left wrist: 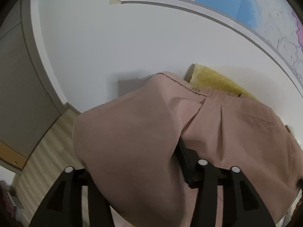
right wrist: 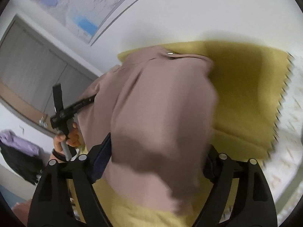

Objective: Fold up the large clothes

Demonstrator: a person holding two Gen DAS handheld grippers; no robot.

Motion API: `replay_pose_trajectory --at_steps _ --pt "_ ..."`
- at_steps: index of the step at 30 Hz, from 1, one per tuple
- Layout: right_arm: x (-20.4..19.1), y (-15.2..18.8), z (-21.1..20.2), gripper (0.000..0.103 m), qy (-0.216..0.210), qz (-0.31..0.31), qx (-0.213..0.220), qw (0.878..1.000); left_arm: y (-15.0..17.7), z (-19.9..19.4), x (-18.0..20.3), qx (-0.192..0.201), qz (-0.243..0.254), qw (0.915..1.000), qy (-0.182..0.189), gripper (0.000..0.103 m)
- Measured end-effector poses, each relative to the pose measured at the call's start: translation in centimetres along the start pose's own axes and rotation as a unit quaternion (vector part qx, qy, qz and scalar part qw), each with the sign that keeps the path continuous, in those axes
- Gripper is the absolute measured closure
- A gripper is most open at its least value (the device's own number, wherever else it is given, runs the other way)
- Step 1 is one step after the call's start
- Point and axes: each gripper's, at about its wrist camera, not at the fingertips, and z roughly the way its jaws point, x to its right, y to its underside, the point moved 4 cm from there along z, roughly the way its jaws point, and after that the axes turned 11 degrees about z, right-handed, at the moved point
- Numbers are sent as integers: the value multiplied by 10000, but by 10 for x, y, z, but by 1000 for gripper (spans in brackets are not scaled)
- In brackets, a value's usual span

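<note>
Pink trousers [left wrist: 217, 128] fill centre to lower right of the left wrist view, draped over a yellow cloth [left wrist: 214, 79]. Soft, light, limp fabric is judged; best taken at the waistband or hem edges. Left gripper [left wrist: 136, 172]: jaws stand parted, cloth bunched between, no pinch seen. In the right wrist view a hand [right wrist: 64, 141] is seen at lower left, a map [right wrist: 79, 9] upper left. Right gripper [right wrist: 155, 151] is spread wide, fabric loose between its fingers. Sagging folds over both jaws may snag.
</note>
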Motion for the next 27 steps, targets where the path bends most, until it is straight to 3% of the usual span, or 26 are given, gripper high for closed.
replay_pose_trajectory --at_steps 2,3,4,6,9,10,12,16,18,20,22,27 --pt "5 -3 -12 21 -190 325 119 9992 2 -3 -1 -4 39 9999 -138 45" --pt "7 -4 -19 28 -355 420 197 9983 6 -6 -2 -10 71 9998 -201 42" --pt "7 -5 -22 49 -347 423 299 9981 7 -9 -5 -8 83 9993 -375 36" --pt "8 -1 -18 70 -353 400 168 9984 9 -23 -12 141 79 9980 -618 34" --pt "6 14 1 69 314 157 -285 9990 10 -51 -14 460 -52 9969 -641 27" --pt "0 18 3 61 581 -110 -282 9979 11 -61 -12 577 -10 9966 -596 22" --pt "-11 16 -6 51 1009 -416 -40 9940 16 -82 0 762 150 9956 -516 15" --pt "-46 3 -51 36 1200 -877 993 9839 26 -105 43 1039 809 9911 -210 14" --pt "-68 -1 -56 28 1117 -1202 1202 9791 31 -109 69 1103 1074 9881 60 14" --pt "-84 -7 -47 29 1128 -1465 1239 9749 34 -103 98 1114 1338 9839 405 14" --pt "-90 -17 -23 33 1144 -1455 1145 9760 37 -96 118 1089 1497 9814 513 14" --pt "-44 -25 33 42 1266 -801 330 9882 46 -53 155 570 1715 9801 820 14"
